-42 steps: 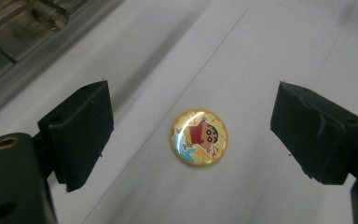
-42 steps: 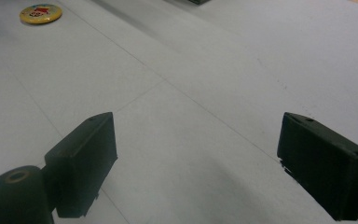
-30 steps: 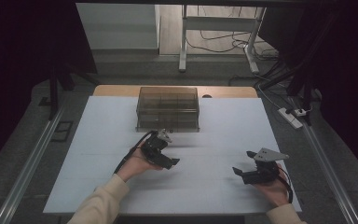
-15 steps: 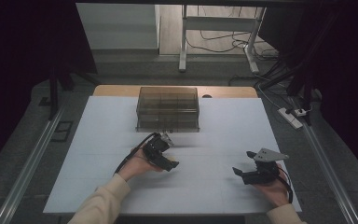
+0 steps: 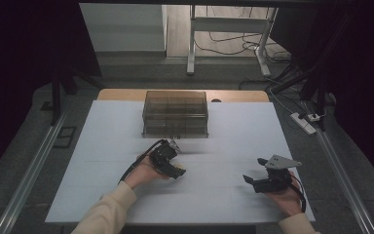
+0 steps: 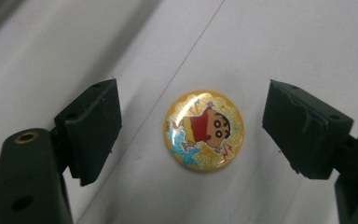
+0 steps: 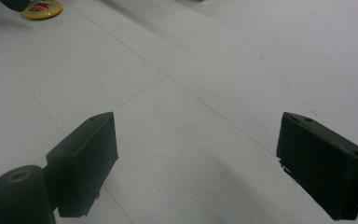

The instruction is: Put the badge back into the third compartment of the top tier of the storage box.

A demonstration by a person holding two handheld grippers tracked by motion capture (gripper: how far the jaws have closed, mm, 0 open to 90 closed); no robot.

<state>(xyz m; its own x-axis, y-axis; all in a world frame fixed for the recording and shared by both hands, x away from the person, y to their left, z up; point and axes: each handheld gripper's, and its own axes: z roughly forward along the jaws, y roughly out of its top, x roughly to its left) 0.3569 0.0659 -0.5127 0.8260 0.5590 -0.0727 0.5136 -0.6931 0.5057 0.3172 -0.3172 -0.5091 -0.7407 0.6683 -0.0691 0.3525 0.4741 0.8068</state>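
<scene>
Badge face between left claw pads, untouched, in left gripper view.

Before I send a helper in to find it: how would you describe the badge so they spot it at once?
On the white table, look nearer the person than the clear plastic box, under the left tool, whose jaws have just been closing around it without touching. The round badge lies flat there: glittery yellow-orange with a cartoon boy in red, the one bright thing on the table.
</scene>
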